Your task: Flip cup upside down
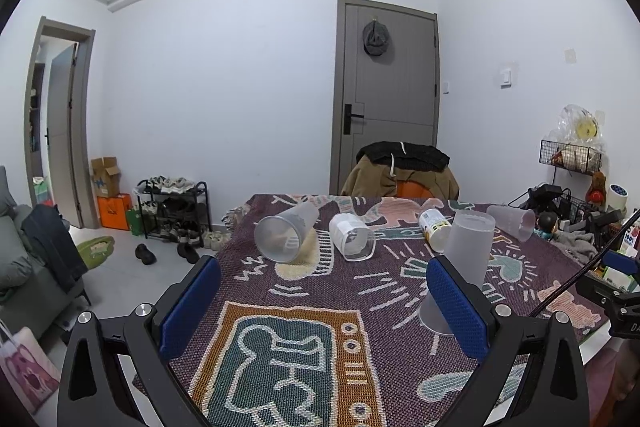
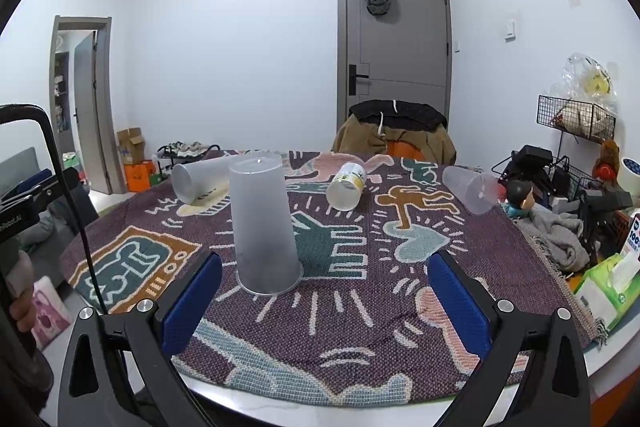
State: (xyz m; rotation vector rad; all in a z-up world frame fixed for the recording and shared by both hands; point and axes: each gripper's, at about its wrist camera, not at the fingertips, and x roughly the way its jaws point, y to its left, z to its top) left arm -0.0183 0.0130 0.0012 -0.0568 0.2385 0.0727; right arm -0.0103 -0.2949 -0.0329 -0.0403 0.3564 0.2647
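Observation:
A tall frosted cup point(image 2: 265, 227) stands upside down on the patterned cloth point(image 2: 344, 311), rim on the cloth; in the left wrist view it point(image 1: 464, 255) stands partly behind my right blue finger point(image 1: 456, 307). Other cups lie on their sides: a frosted one point(image 1: 285, 233) at left, a short clear one point(image 1: 352, 237), a labelled one point(image 1: 434, 229) and a frosted one point(image 1: 514, 221) at far right. My left gripper point(image 1: 324, 307) is open and empty above the cloth's near part. My right gripper point(image 2: 325, 301) is open and empty, just right of the upturned cup.
A chair draped with jackets point(image 2: 394, 133) stands behind the table. Clutter, a grey cloth point(image 2: 556, 239), a tissue pack point(image 2: 608, 283) and a wire rack point(image 2: 576, 119) crowd the right edge. A shoe rack point(image 1: 174, 211) stands on the floor at left.

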